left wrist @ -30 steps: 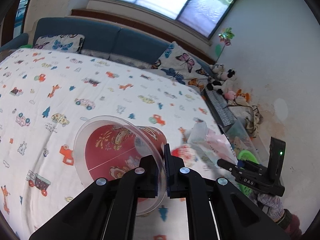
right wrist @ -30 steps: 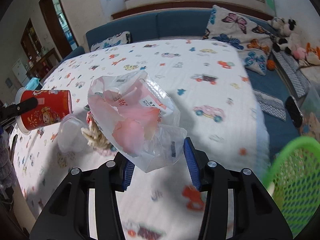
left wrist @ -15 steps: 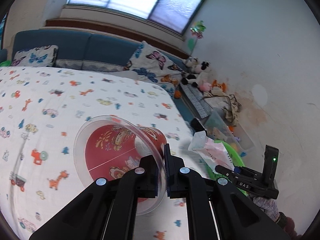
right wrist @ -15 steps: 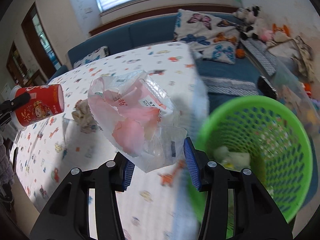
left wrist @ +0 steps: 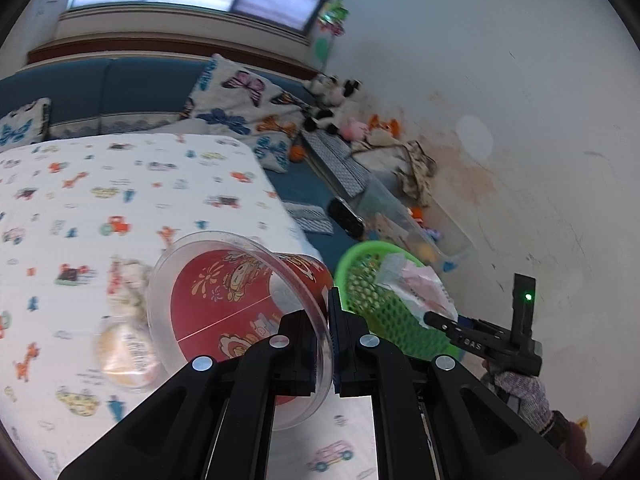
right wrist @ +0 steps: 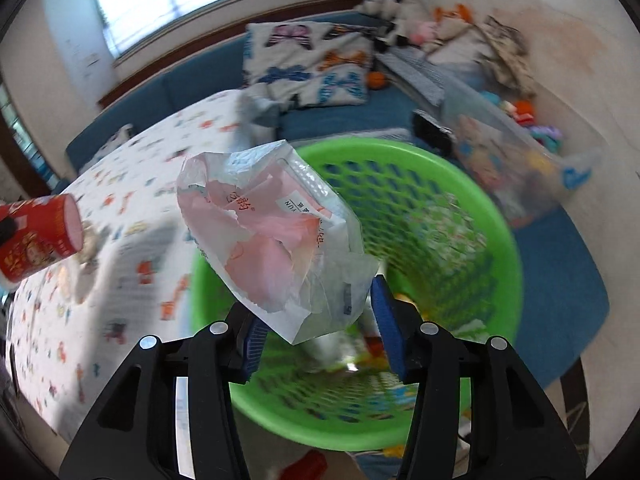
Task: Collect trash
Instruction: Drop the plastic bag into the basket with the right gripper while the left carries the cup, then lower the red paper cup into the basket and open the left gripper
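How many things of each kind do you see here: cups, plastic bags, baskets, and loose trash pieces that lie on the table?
red cup: 1
plastic bag: 1
green basket: 1
loose trash on the table: 2, a crumpled wad and a round clear pack
Total: 5

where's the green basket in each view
Left wrist: the green basket sits right of centre, beyond the table edge, partly hidden by the plastic bag in the right tool.
Right wrist: the basket fills the centre and right, under the bag.
Shared landmark: the butterfly pillow on the blue sofa.
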`<state>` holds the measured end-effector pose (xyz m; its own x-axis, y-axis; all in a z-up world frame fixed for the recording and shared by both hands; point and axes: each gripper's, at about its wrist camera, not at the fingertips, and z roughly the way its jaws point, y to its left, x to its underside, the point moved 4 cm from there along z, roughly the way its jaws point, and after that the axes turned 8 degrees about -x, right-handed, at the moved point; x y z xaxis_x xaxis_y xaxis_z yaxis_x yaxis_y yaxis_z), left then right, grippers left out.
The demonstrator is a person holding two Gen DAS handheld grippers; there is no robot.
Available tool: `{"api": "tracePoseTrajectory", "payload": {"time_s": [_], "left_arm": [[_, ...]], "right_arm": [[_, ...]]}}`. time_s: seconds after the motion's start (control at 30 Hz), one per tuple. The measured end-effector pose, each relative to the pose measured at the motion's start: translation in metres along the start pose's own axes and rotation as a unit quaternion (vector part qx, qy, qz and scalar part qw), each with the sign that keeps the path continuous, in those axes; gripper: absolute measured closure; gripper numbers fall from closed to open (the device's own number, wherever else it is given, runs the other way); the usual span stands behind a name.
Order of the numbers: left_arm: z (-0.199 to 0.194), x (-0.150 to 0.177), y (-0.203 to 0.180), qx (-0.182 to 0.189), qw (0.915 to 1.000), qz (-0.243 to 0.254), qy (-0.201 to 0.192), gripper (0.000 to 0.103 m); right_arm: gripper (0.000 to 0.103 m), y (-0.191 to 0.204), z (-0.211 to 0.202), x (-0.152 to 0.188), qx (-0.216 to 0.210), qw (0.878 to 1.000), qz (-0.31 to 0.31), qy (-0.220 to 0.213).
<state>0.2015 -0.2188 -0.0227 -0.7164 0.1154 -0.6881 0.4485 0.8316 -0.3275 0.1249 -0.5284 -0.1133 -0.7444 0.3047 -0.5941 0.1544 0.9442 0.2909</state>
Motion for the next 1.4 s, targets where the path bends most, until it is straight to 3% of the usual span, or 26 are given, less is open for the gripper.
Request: {"api": "tracePoseTrajectory", "payload": {"time_s": [0.03, 0.1, 0.23, 0.63, 1.17, 1.4], "left_arm": [[0.004, 0.0, -0.006, 0.004, 1.0, 0.003, 0.004, 0.097], [0.012, 0.0, -0.018, 0.013, 0.9998, 0.01, 0.012, 0.097], [0.03, 0.001, -0.044, 0.023, 0.9989, 0.032, 0.027, 0.097], [0.101, 0.012, -0.113, 0.043, 0.9915, 0.085, 0.089, 0.097], [0.192, 0.054, -0.183, 0.064, 0.9701, 0.121, 0.201, 0.097], [0.196, 0.069, -0.184, 0.064, 0.9637, 0.134, 0.222, 0.083]], "right_arm": [[0.048, -0.005, 0.0, 0.001, 0.002, 1.0, 0.005, 0.003], [0.036, -0.018, 0.002, 0.005, 0.014, 1.0, 0.021, 0.005], [0.029, -0.031, -0.001, 0.011, 0.017, 0.999, 0.031, 0.006], [0.026, -0.044, -0.04, 0.022, 0.029, 0.999, 0.026, -0.023], [0.025, -0.069, -0.078, 0.047, 0.039, 0.997, 0.053, -0.045], [0.025, -0.077, -0.08, 0.053, 0.036, 0.996, 0.065, -0.047]]}}
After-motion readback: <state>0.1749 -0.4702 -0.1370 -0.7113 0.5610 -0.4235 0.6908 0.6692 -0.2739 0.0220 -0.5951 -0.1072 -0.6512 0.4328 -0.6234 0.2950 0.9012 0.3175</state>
